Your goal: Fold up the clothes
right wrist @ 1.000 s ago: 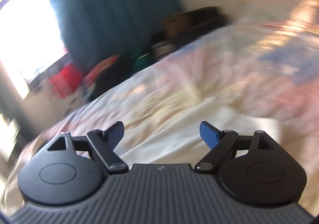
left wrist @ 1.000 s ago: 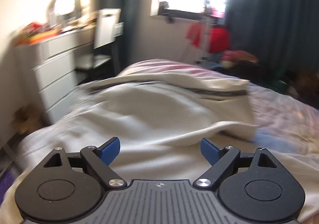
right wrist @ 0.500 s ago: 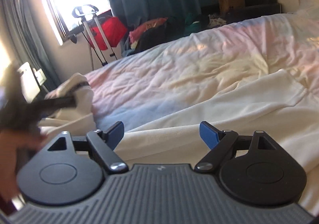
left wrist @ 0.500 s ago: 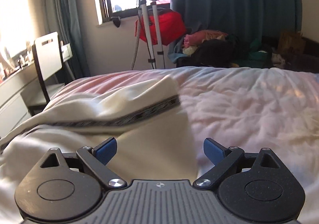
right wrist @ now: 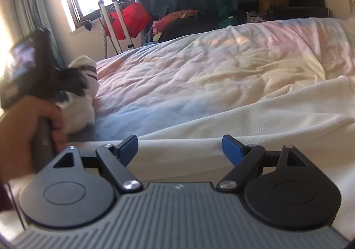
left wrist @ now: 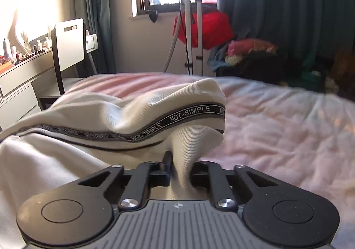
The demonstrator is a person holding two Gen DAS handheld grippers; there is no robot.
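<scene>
In the left wrist view, your left gripper point(left wrist: 180, 165) sits at bottom centre with its jaws pressed together on a bunched ridge of the cream garment point(left wrist: 124, 113), which rises from the pinch toward mid-frame and drapes off to the left edge. A dark band point(left wrist: 188, 113) printed NOT-SIMPLE runs across the lifted fold, and the rest of the cloth lies on the bed point(left wrist: 288, 129), whose pinkish cover fills the right half. A chair point(left wrist: 68, 45) stands at the left, and a red bag point(left wrist: 208, 27) sits under the window at top centre. The hold looks narrow — only a small tuck of ribbed fabric sits between the fingers, so a sharp pull could slip it out, or drag the whole garment instead of turning one layer over. In the right wrist view, your right gripper point(right wrist: 179, 149) is at lower centre with its blue pads point(right wrist: 230, 148) spread wide, holding nothing, just above a pale stretch of the same garment point(right wrist: 255, 120) that runs from lower centre to the right edge. At the left edge your hand point(right wrist: 28, 129) grips the other tool, blurred, with bunched cloth beside it. The bed point(right wrist: 210, 60) fills the middle of the frame. The risk here, as I judge it, is uneven work: if only the left side lifts while the right hangs free, the fold will likely come out skewed — and closing low could catch the bed cover along with the cloth.
</scene>
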